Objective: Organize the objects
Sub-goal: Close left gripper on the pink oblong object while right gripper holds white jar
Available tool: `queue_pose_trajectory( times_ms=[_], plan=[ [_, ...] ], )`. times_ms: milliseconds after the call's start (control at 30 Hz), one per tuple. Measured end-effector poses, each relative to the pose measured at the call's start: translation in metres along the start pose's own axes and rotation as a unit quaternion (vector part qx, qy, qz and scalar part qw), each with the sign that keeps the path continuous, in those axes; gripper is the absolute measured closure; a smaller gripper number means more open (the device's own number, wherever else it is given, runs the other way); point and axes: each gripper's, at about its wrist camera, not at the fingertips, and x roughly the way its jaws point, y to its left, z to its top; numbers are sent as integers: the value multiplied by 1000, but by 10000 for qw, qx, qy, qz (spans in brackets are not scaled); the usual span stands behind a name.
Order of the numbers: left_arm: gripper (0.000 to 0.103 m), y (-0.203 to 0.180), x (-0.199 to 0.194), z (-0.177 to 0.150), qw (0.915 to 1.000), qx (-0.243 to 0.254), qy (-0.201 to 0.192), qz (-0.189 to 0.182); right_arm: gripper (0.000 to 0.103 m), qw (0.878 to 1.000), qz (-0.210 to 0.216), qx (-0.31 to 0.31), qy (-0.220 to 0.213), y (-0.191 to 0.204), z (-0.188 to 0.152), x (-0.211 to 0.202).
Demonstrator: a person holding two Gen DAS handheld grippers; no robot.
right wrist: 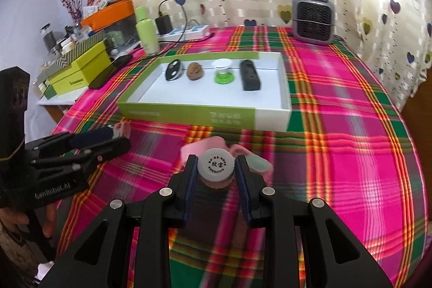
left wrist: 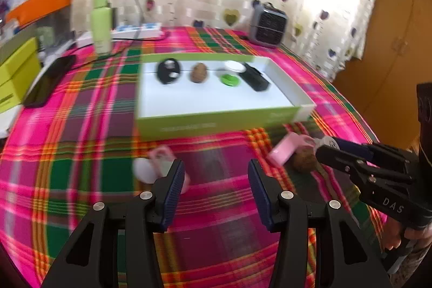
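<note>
Left wrist view: left gripper (left wrist: 216, 180) stands parted and empty over the plaid cloth (left wrist: 81, 126), with what looks like a blurred pink item (left wrist: 162, 157) beside it. Right wrist view: right gripper (right wrist: 216, 174) clamps a grey-capped jar (right wrist: 215, 166) before the green tray (right wrist: 189, 114).

Blurred pink item (left wrist: 162, 155) beside white one (left wrist: 143, 169)

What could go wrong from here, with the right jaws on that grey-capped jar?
1. The right gripper pinches the grey-capped jar only near its cap; it may slip.
2. Four items crowd the back of the green-sided box; placing there could knock the walnut.
3. The left gripper is open beside a pink object; it could nudge it.
</note>
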Motion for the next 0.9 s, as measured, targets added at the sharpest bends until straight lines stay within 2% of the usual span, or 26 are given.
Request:
queue_pose_trajectory(
  times_ms=[267, 567, 900],
  plan=[
    [55, -36, 20, 6, 9982, 399, 206, -404, 74, 9997, -138, 203, -56, -21, -7, -11],
    [55, -53, 37, 14, 9948, 785, 404, -510, 74, 9994, -151, 289, -102, -32, -9, -16],
    [56, -57, 56, 22, 9941, 834, 496, -484, 74, 9995, -96, 290, -71, -32, -9, -11]
  ],
)
